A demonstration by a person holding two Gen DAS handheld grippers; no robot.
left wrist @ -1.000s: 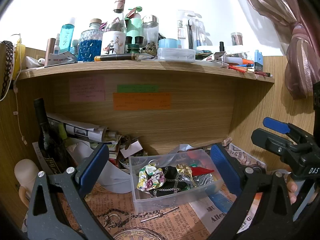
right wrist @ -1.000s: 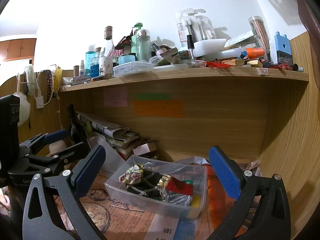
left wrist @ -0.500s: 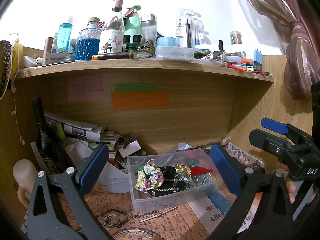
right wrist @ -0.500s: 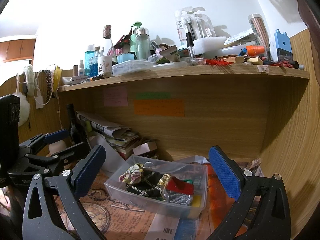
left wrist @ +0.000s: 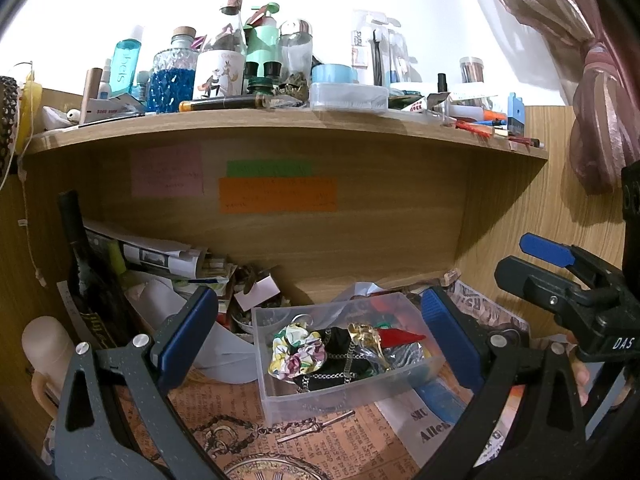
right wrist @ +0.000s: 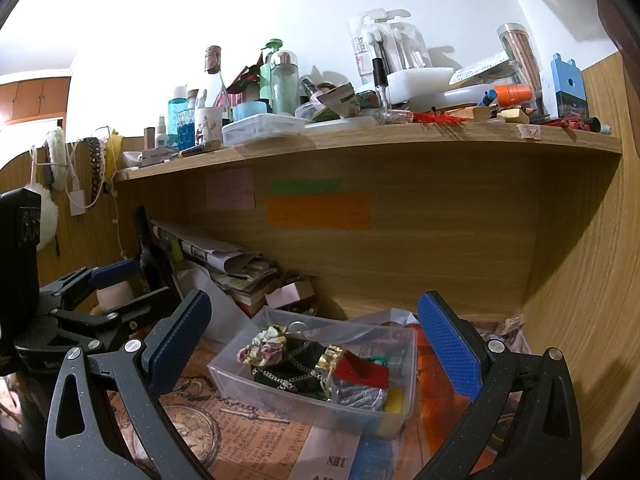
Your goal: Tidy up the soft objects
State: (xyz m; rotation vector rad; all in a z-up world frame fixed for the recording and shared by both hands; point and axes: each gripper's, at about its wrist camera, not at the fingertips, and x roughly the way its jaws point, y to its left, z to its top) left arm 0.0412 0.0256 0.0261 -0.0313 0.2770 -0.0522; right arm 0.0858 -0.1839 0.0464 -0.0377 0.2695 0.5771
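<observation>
Where newsprint covers the bench (left wrist: 224, 408), a clear plastic bin (left wrist: 340, 394) holds a crumpled floral scrunchie (left wrist: 296, 354) at its left end. Both the left tool (left wrist: 320, 340) and right tool (right wrist: 314, 344) gape apart, empty, beneath a cluttered wooden shelf (right wrist: 360, 140).

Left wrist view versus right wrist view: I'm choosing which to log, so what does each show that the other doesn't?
Only the left wrist view shows the curtain and the open right tool from outside. Only the right wrist view shows the cabinets, white puff and open left tool from outside. Both show the shelf, orange note and clear bin holding the floral scrunchie.
</observation>
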